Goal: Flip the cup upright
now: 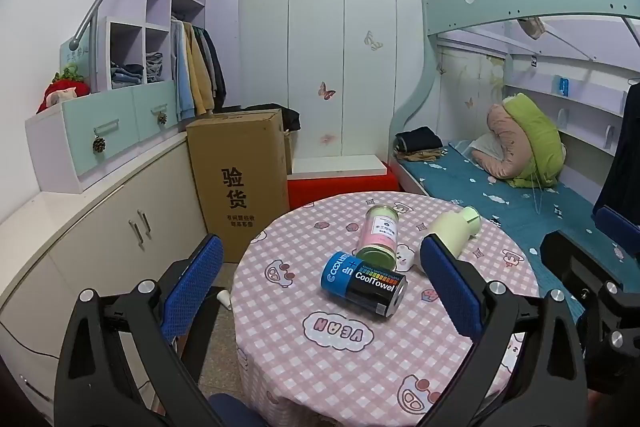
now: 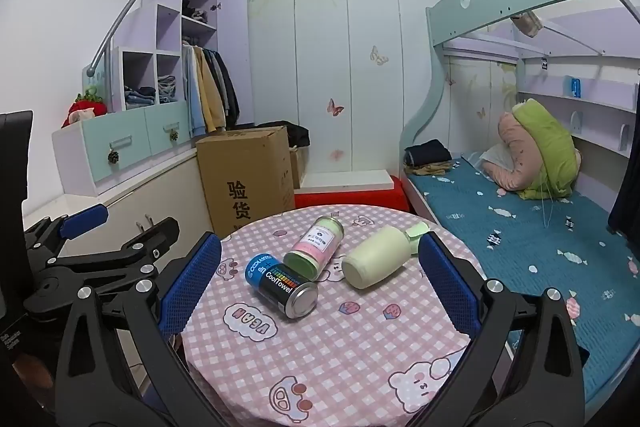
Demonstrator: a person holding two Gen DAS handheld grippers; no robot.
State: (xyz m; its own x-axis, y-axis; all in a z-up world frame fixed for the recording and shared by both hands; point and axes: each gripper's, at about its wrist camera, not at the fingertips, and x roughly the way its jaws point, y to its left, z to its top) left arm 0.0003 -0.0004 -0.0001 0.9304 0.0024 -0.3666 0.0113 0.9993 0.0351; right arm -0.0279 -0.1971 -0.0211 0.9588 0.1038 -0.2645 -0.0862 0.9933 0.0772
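Observation:
Three containers lie on their sides on the round table [image 1: 340, 367] [image 2: 340, 359] with a pink checked cloth. A pale green cup with a lid [image 1: 452, 231] [image 2: 378, 261] lies at the right. A pink and green jar [image 1: 378, 235] [image 2: 318, 247] lies in the middle. A blue and black CoolTowel can [image 1: 362, 283] [image 2: 280, 281] lies nearest. My left gripper [image 1: 320, 287] is open and empty, held above the table's near side. My right gripper [image 2: 320, 287] is open and empty too, short of the containers. The other gripper shows at each view's edge.
A tall cardboard box [image 1: 240, 179] [image 2: 248, 175] stands behind the table on the left, beside low cabinets [image 1: 100, 235]. A red stool [image 1: 340, 183] sits behind the table. A bunk bed with a blue sheet [image 1: 520, 195] [image 2: 540, 227] runs along the right.

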